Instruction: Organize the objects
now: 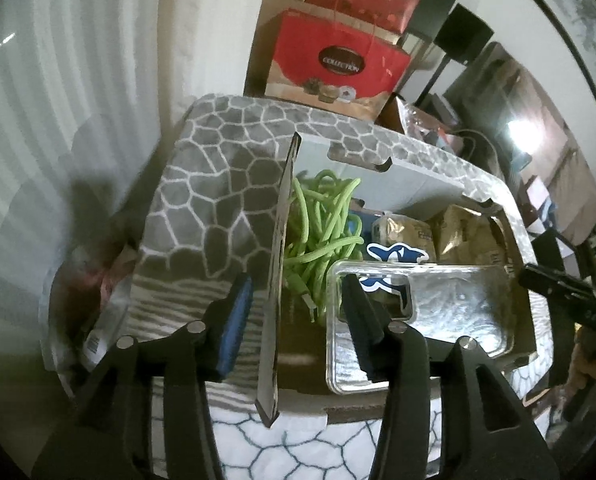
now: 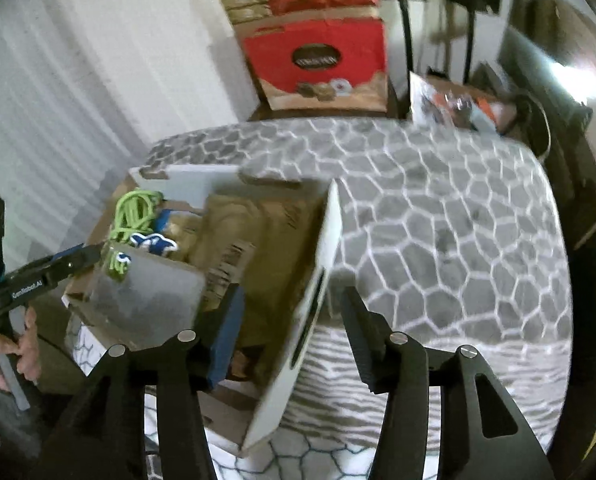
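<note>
Two claws, left claw point(image 1: 296, 320) and right claw point(image 2: 288, 332), stand released astride the side flaps point(image 1: 276, 264) of the cardboard box point(image 2: 258, 240) on the patterned bed point(image 2: 438, 220); we should fold each inward evenly.

Dim; right-side glare; fisheye warp (right view blurred)

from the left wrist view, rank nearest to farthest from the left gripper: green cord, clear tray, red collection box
From the left gripper:
1. clear tray, by the right finger, in the box
2. green cord, just beyond, centre
3. red collection box, far behind the table
</note>
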